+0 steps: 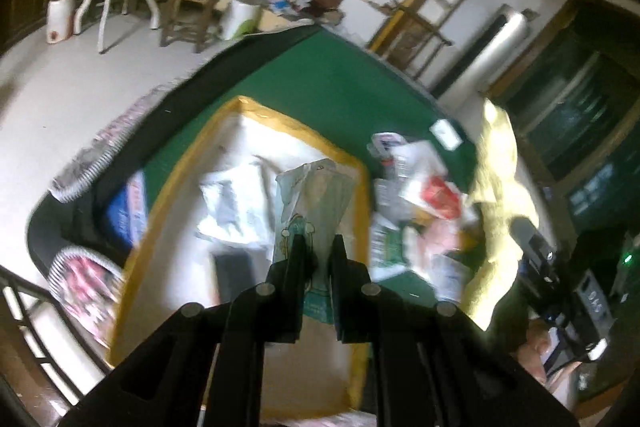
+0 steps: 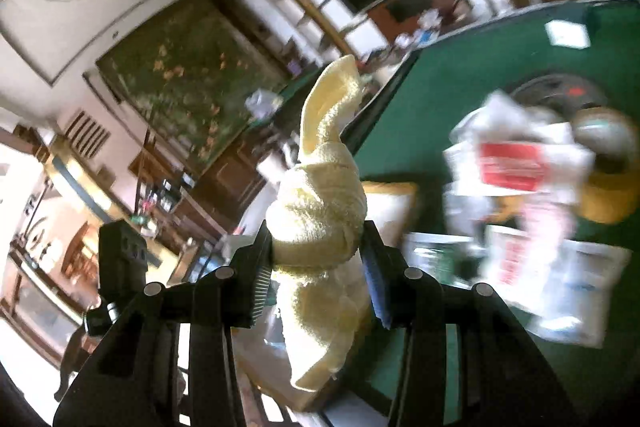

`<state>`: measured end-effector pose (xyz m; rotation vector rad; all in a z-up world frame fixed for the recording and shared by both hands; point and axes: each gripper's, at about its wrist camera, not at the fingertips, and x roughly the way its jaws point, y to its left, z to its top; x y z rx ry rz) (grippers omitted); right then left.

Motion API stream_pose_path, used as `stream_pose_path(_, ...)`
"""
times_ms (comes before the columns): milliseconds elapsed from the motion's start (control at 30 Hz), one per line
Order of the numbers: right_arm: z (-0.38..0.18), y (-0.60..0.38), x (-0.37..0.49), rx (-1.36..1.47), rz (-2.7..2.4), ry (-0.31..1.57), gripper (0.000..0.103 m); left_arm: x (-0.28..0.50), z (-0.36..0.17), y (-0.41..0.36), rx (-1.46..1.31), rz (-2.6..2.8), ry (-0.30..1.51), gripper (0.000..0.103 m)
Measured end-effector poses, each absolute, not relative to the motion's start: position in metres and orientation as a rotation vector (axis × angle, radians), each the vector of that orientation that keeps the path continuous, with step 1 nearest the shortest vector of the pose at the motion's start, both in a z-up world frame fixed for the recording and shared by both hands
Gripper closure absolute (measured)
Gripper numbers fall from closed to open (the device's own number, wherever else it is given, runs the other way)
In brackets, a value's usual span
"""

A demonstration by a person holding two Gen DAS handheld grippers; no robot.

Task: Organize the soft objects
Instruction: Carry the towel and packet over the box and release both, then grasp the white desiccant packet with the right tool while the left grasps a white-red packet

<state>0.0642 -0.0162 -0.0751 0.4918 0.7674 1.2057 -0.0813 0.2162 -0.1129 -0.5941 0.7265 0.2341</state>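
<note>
Pinching a thin printed plastic bag (image 1: 316, 203), the left hand-held gripper (image 1: 318, 247) tilts down over the yellow-rimmed tray (image 1: 360, 211) on the green tabletop (image 1: 320, 75). Over on the right, the right hand-held gripper (image 2: 318, 251) is clamped on a knotted yellow towel (image 2: 320, 215), held up clear of the tabletop, pointing nearly level.

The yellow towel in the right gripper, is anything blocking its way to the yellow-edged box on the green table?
Nothing visible blocks it. The yellow towel is lifted clear; the yellow-edged box is open-topped, though the left gripper holds a printed bag over it.
</note>
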Motion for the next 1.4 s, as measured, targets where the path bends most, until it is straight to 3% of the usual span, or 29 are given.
stream_pose_path(167, -0.103, 0.055, 0.07, 0.402, 1.189, 0.79, 0.061, -0.062, -0.128, 0.245, -0.586, 0.287, 0.774, 0.094)
stream_pose_path(467, -0.135, 0.086, 0.076, 0.266, 1.148, 0.898, 0.06, -0.039, -0.153, 0.264, -0.561, 0.357, 0.834, 0.093)
stream_pose_path(600, -0.135, 0.103, 0.076, 0.189, 1.13, 0.9, 0.054, -0.035, -0.159, 0.262, -0.552, 0.369, 0.849, 0.089)
stream_pose_path(700, -0.126, 0.095, 0.069, 0.178, 1.129, 0.845, 0.053, -0.031, -0.159, 0.256, -0.486, 0.402, 0.839, 0.071)
stream_pose_path(767, -0.117, 0.086, 0.069, 0.184, 1.12, 0.764, 0.036, -0.034, -0.157, 0.253, -0.49, 0.415, 0.828, 0.054)
stream_pose_path(800, -0.112, 0.079, 0.067, 0.195, 1.109, 0.724, 0.031, -0.039, -0.156, 0.251, -0.501, 0.415, 0.822, 0.051)
stream_pose_path(967, -0.099, 0.059, 0.069, 0.259, 1.136, 0.701, 0.031, -0.069, -0.136, 0.229, -0.483, 0.442, 0.69, 0.038)
stream_pose_path(1200, -0.094, -0.049, 0.076, 0.237, 1.062, 0.746, 0.031, -0.086, -0.117, 0.18, -0.45, 0.402, 0.607, 0.035)
stream_pose_path(1400, -0.144, -0.149, 0.107, 0.327, 0.793, 0.891, 0.031, -0.051, -0.124, 0.13, -0.4, 0.28, 0.673, 0.035)
